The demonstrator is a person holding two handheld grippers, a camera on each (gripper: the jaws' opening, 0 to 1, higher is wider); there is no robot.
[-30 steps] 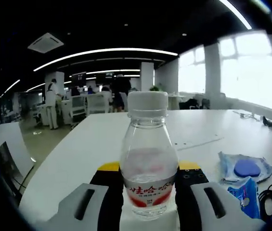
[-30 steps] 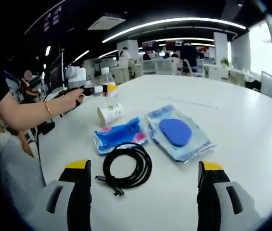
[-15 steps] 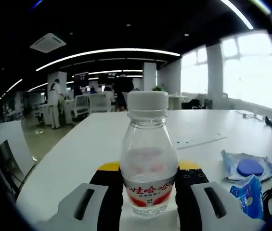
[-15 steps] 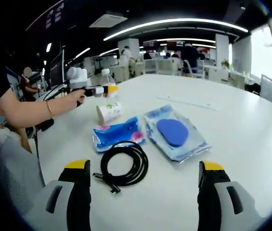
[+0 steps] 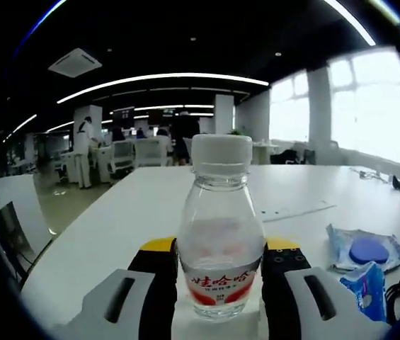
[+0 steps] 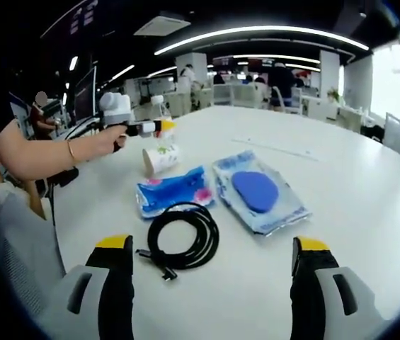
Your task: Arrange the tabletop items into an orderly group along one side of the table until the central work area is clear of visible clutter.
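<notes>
Compared with a second back, my left tongs [image 5: 219,283] had drifted a bit further from the clutter, still pinching the bottle [image 5: 219,241] upright between both jaws. It was clear plastic, white cap, red label. My right tongs [image 6: 210,280] stayed spread wide over the table [image 6: 341,170], the black cable [image 6: 184,239] just ahead of them.
</notes>
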